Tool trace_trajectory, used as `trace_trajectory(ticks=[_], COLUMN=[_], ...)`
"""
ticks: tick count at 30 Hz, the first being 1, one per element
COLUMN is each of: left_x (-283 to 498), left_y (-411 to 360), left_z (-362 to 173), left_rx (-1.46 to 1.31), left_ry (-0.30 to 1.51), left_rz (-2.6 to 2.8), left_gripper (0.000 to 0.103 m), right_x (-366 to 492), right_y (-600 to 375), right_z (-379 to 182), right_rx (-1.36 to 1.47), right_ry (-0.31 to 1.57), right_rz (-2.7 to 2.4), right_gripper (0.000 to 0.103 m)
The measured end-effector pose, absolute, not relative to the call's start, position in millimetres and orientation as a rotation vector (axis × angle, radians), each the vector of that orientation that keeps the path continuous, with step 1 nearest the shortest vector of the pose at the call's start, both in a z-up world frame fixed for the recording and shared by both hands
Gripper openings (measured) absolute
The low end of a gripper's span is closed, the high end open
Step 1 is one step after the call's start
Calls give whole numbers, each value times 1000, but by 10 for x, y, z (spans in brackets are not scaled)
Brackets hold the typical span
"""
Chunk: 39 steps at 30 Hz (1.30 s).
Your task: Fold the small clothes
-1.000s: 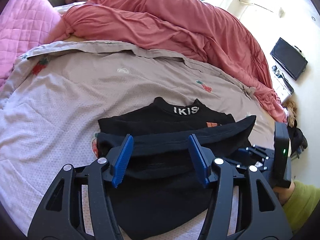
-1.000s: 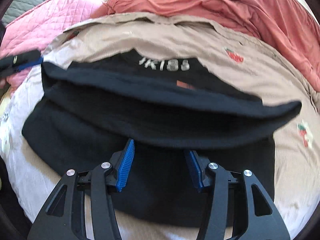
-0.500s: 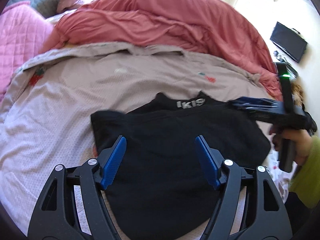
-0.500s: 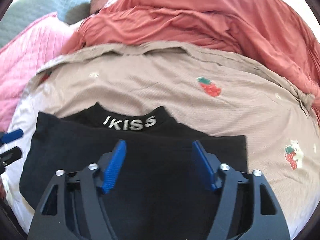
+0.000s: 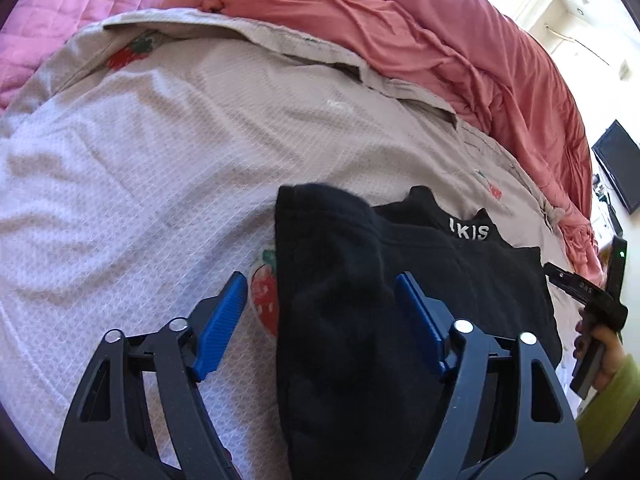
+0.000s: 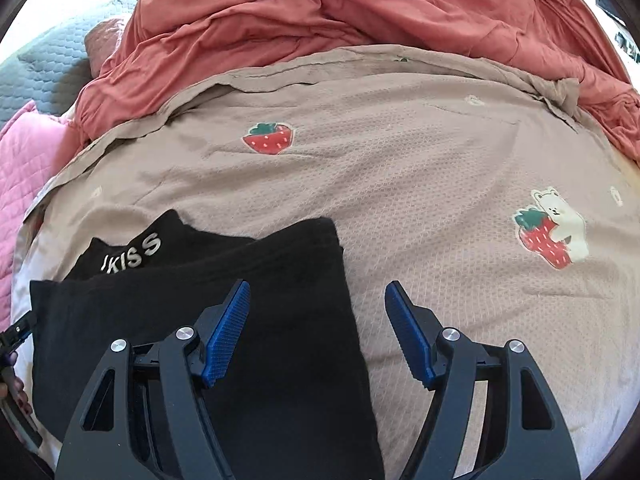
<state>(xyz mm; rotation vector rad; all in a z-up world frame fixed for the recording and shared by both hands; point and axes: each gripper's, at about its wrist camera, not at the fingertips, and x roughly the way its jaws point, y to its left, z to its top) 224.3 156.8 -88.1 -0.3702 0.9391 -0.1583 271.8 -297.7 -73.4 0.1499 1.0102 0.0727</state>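
Observation:
A black top (image 5: 344, 344) with white collar lettering (image 5: 468, 232) lies folded flat on the bedspread. My left gripper (image 5: 320, 278) hovers over its left edge. The jaws are closing, with that edge and a printed strawberry (image 5: 264, 296) below the gap, and the pads press on nothing. In the right wrist view the same top (image 6: 120, 312) fills the lower left. My right gripper (image 6: 317, 285) stands open over the top's right edge, half above cloth and half above bedspread. A hand (image 5: 600, 352) in a green sleeve holds the right gripper at the left wrist view's right edge.
The beige bedspread (image 6: 400, 180) with strawberry prints covers the bed. A bunched red duvet (image 6: 320, 12) lies along the far side, with a pink quilt (image 5: 60, 20) at the far left. A dark screen (image 5: 616, 164) hangs on the wall to the right.
The raised fold of the black top has been let go and now lies flat. Both grippers opened wider and moved apart, the left to the top's left edge and the right to its right edge.

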Motion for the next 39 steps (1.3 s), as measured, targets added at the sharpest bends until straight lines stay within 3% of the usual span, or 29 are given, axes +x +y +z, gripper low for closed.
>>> trace_trajectory(ticks=[2,3,5,7,8,9,10,17,29,34,39], left_x=[2269,2288,2301,2316,2316,2314,2300,2205,2437,2440,2417], left_y=[1561,1554,1521,1502,1501,1498,1497,1399,1487,1517,1553], left_z=[-873,-880,-880,-858,-843,-814,-777,-484,-966,-996,-970], left_rx=[-375,-375,-348,-338,-337,-327,-321,-225,-244,-258,-270], left_ry=[933,934,937,933,930,922,906,748,931,952,960], left_rz=[-170,-174,-159,-162,-165,-163,-165,-194,-128,-101,-92], left_gripper=[43,39,12,6,5,4,4,4,9,20,24], right_x=[2766,2801,2863,2894,2903,2900,2875,2863,2949,2990,2894], right_y=[-2977,-2984,-3006,-3043,-3040,-3032,-3021,-3115,-2993,-3012,-3061], right_z=[-772,-790,-839,-865,-871,-865,-828,-532,-941,-960,-874], right_rx=[160,169,199,234,256,255,233,247,155,116,107], right_ry=[1020,1025,1041,1049,1050,1048,1032,904,985,1024,1001], right_rz=[79,81,77,74,90,95,94,102,24,-27,-21], right_gripper=[68,67,57,41,25,15,9,8,10,34,43])
